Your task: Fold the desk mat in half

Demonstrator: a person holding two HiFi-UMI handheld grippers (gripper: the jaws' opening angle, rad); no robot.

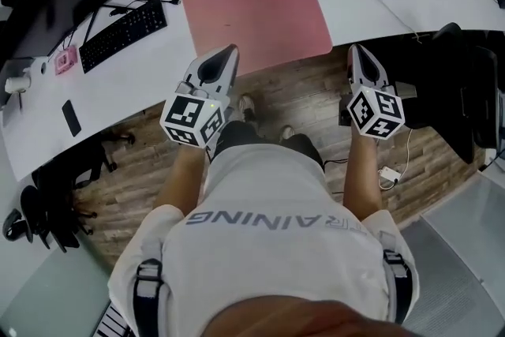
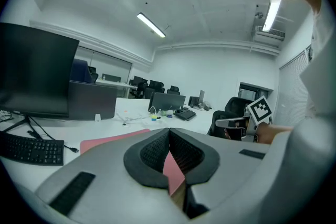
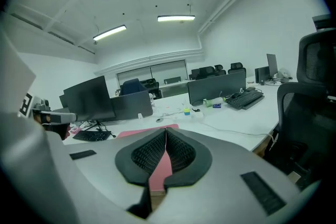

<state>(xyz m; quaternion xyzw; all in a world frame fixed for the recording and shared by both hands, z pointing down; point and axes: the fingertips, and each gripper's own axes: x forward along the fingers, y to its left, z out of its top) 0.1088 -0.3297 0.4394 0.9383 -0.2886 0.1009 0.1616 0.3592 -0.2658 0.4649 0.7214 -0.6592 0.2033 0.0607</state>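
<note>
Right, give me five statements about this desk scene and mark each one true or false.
1. The desk mat lies flat and unfolded on the desk. True.
2. The mat is blue. False: it is pink.
3. In the head view a black keyboard lies left of the mat. True.
4. The right gripper has its jaws wide apart. False: they are together, gripping nothing.
5. The left gripper clamps the mat's edge. False: its jaws are together and empty.
</note>
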